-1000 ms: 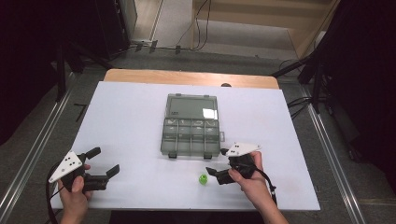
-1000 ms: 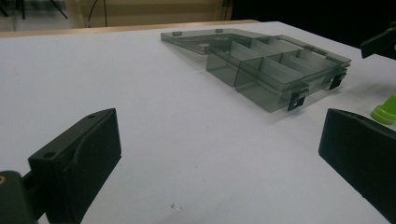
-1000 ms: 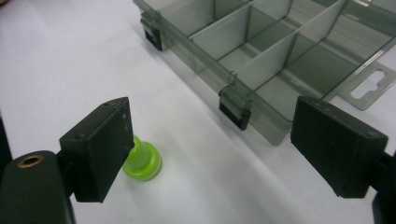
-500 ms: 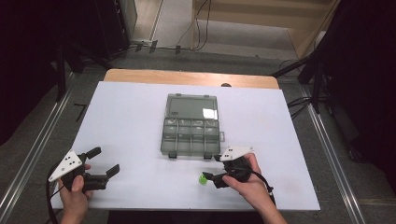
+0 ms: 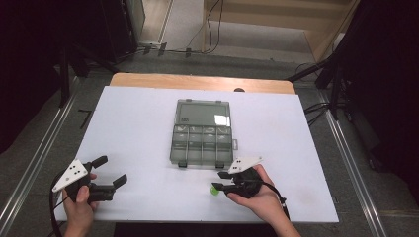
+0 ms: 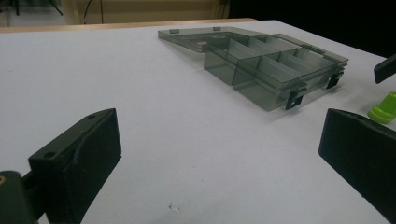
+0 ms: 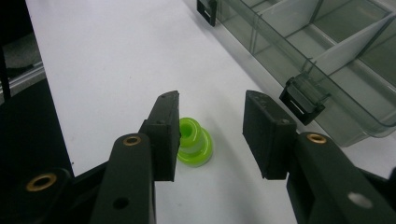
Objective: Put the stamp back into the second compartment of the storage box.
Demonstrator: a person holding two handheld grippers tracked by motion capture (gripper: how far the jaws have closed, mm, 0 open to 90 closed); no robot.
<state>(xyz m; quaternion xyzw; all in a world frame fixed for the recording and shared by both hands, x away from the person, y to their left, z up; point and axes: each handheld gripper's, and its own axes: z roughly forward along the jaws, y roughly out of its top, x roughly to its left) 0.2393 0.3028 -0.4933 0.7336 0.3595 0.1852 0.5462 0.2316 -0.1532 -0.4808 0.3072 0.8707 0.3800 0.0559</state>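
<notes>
Black fingers (image 7: 164,135) of the right gripper (image 7: 210,135) stand partly parted around a small green plastic piece (image 7: 194,142), their jaws having just been closing toward it; one pad sits just beside or against the piece's near side, while a clear gap separates the other pad from it, so the piece is straddled but not yet pinched. Seen from the high view, the right gripper (image 5: 223,180) is held low over the front of the white table (image 5: 138,123), with the person's right hand (image 5: 259,197) wrapped around its body and the green piece (image 5: 214,190) lying on the tabletop at the jaw tips, a little in front of the smoky clear compartment box (image 5: 202,133). That box sits near the middle of the table with its lid laid open flat behind it and its black latches (image 7: 303,100) facing the person; its divided compartments look bare in the right gripper view. At the table's front left corner, the left gripper (image 5: 106,174) rests in the person's left hand (image 5: 79,202) with its jaws spread wide and nothing between them, well apart from the box. From the left gripper view, the left gripper (image 6: 219,149) looks across bare tabletop toward the box (image 6: 261,65), with the green piece (image 6: 384,108) at the far right edge.
</notes>
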